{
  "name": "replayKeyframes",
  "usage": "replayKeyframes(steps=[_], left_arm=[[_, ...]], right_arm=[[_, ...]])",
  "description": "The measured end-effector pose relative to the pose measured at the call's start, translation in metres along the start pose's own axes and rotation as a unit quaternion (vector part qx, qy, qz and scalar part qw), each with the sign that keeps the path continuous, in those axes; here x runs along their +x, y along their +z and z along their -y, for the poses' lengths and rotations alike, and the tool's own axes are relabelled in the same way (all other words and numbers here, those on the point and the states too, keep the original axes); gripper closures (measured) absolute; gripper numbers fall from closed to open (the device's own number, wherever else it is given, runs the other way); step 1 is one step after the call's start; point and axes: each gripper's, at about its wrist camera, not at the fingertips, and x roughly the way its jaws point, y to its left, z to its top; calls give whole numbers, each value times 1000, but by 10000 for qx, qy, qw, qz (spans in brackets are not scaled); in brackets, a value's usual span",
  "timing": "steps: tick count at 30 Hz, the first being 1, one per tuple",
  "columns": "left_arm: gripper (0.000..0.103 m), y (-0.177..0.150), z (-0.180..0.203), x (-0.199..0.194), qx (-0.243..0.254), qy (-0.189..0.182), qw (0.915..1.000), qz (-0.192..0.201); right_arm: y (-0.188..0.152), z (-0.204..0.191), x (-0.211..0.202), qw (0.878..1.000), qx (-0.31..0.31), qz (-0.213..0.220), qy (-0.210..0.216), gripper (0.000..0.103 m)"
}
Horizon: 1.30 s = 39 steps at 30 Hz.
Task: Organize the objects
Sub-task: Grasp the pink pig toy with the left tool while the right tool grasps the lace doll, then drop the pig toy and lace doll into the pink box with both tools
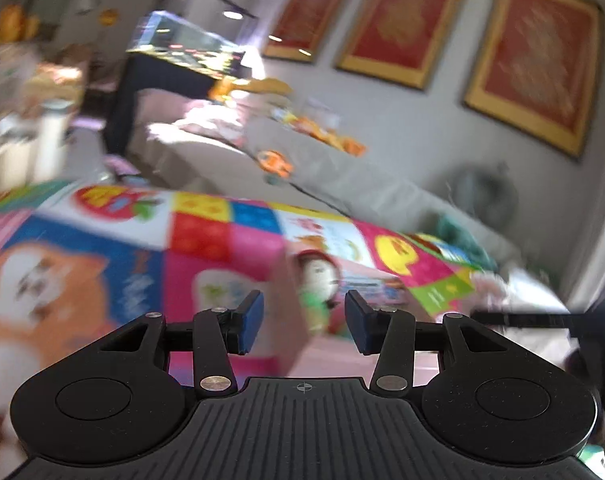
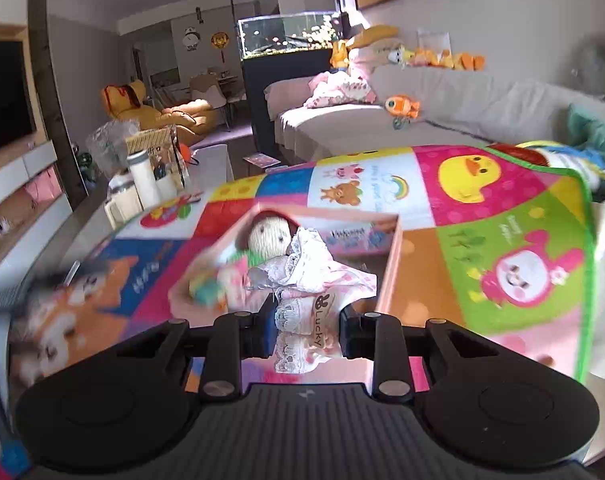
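**Pink lace cloth pinched over the pink box**

Pink-and-white cloth point(image 2: 308, 300), lace-trimmed and carrying a tag that reads "Lucky", sits at lower centre of the right wrist view, clamped between the fingers of the right gripper point(image 2: 304, 338). Its far end drapes into the open pink box point(image 2: 388, 264) just beyond the fingertips. Inside that box, toward its upper left corner, lies a knitted doll point(image 2: 268, 236) with a pale face and a dark red cap; the cloth overlaps its lower edge. A blurred green and yellow item lies at the box's left side; what it is cannot be told.

Under the box spreads a bright patchwork play mat point(image 2: 482, 208) printed with a duck, bears and a pink animal.

From the left wrist view, heavily blurred, the left gripper point(image 1: 304, 320) hangs with its blue-padded fingers parted and nothing between them. Beyond the gap, at centre frame, the doll point(image 1: 320, 276) shows over the box's near corner point(image 1: 286, 300), with the mat point(image 1: 206, 232) around it.

Further out, a grey sofa point(image 2: 462, 92) fills the upper right, an orange fish toy point(image 2: 402, 106) on it, and a fish tank point(image 2: 290, 36) stands at upper centre.
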Motion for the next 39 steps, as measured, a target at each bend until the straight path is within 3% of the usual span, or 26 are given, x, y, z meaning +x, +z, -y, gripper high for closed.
replayKeyframes(steps=[3,7,14,17,22,24,26,27,33,36,39], left_arm=[[54,-22,-37,-9,-855,-54,9963,98],[54,-32,-66,-10,-1397,-88,9901,131],[54,-32,-65,-17,-1343,-511,9895,164],[54,-33,-63,-16,-1349,-583,9890,174],[54,-34,-66,-17,-1448,-523,9878,224],[54,-34,-67,-18,-1437,-484,9881,257],[54,-34,-66,-19,-1400,-432,9888,278],[54,-35,-66,-18,-1392,-384,9892,266],[54,-29,-57,-26,-1414,-30,9899,-88],[54,-21,-42,-37,-1083,211,9936,-221],[54,-16,-24,-44,-625,452,9957,-516]], right_arm=[[33,3,35,9992,310,-225,83,75],[68,3,100,9964,566,-596,-198,75],[74,1,205,9805,1001,-1548,-680,75],[65,-12,219,9819,666,-1550,-860,76],[64,-21,216,9811,310,-1597,-1045,71],[64,-19,207,9830,274,-1488,-1043,62],[64,-17,195,9855,264,-1366,-970,37],[64,-17,188,9871,249,-1260,-956,32],[59,-19,123,9946,-101,-605,-838,27],[40,-22,82,9967,-167,-176,-771,20],[3,-24,39,9990,-83,70,-433,15]])
